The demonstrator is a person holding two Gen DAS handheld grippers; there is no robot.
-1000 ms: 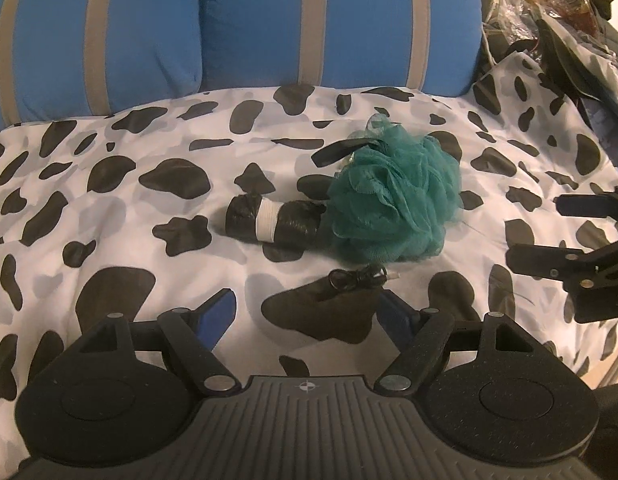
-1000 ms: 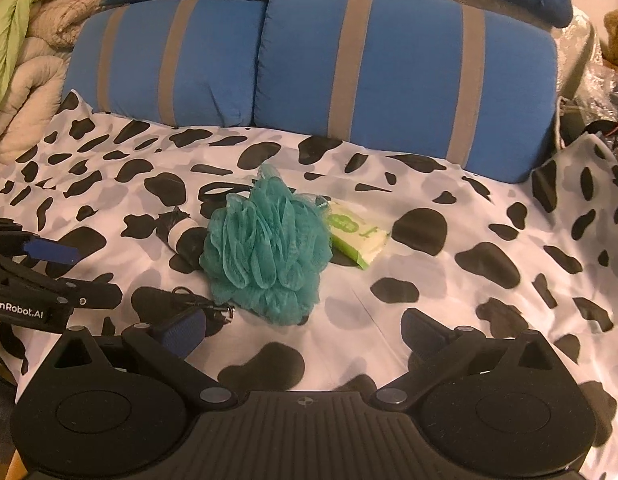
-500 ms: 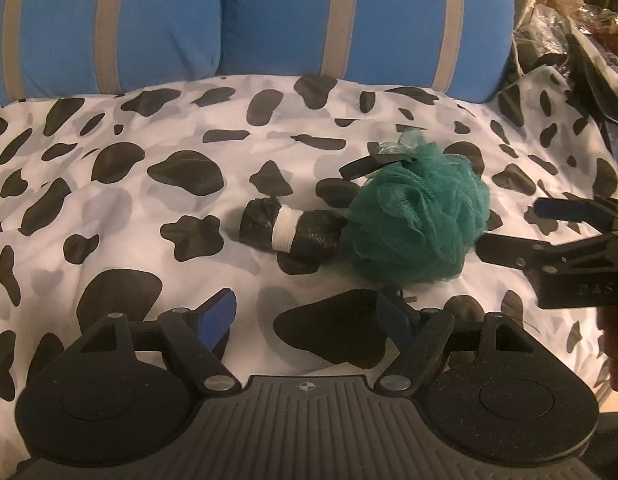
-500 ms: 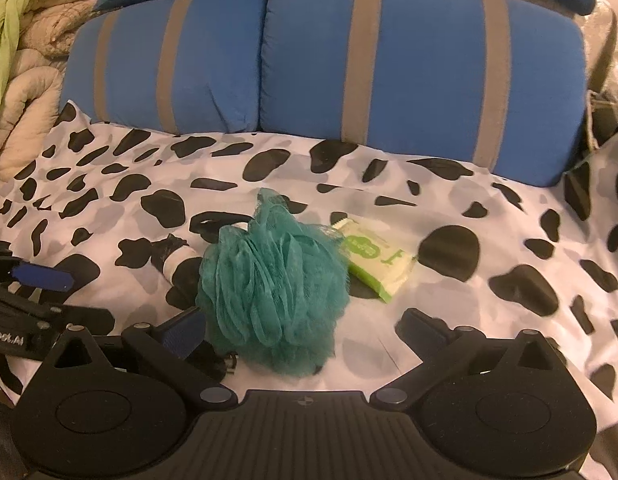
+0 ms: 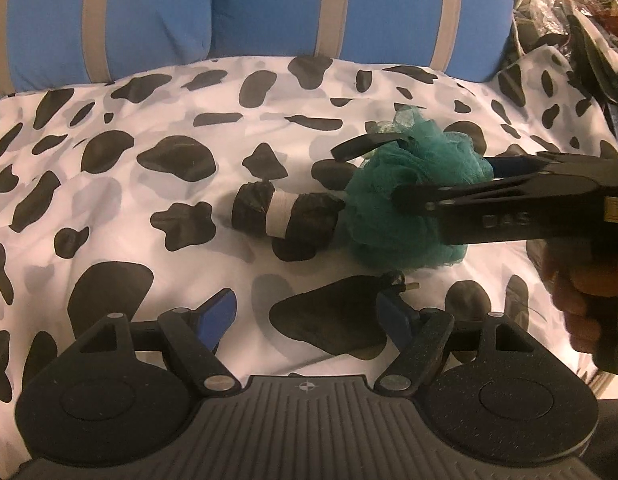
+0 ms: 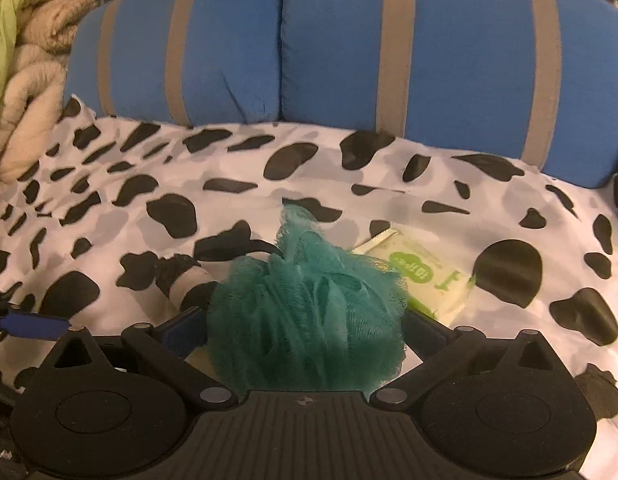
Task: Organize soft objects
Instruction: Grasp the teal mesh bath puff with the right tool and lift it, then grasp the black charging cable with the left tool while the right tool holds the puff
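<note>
Left wrist: held left gripper (image 5: 305, 312) apart and empty, low over bedspread (image 5: 109, 184), right pad close to a small cable (image 5: 397, 280). Showed right gripper (image 5: 445, 182) reaching in from the right, jaws apart and straddling loofah (image 5: 373, 224) at mid-bed, hard against a black roll (image 5: 285, 216). Risked dragging that roll along through mesh snagging on it.

Right wrist: framed loofah (image 6: 309, 312) between the spread jaws of right gripper (image 6: 305, 326), pads at its flanks, not visibly squeezing. Placed it just beside wipes (image 6: 425, 276) and roll (image 6: 193, 280), below pillows (image 6: 389, 60). Could have pinched only loose outer mesh, judging by the fluff, and lost the ball to sagging or slipping on the lift. Could also have caught bedspread (image 6: 389, 208) under low pads, or shoved the wipes aside on closing
</note>
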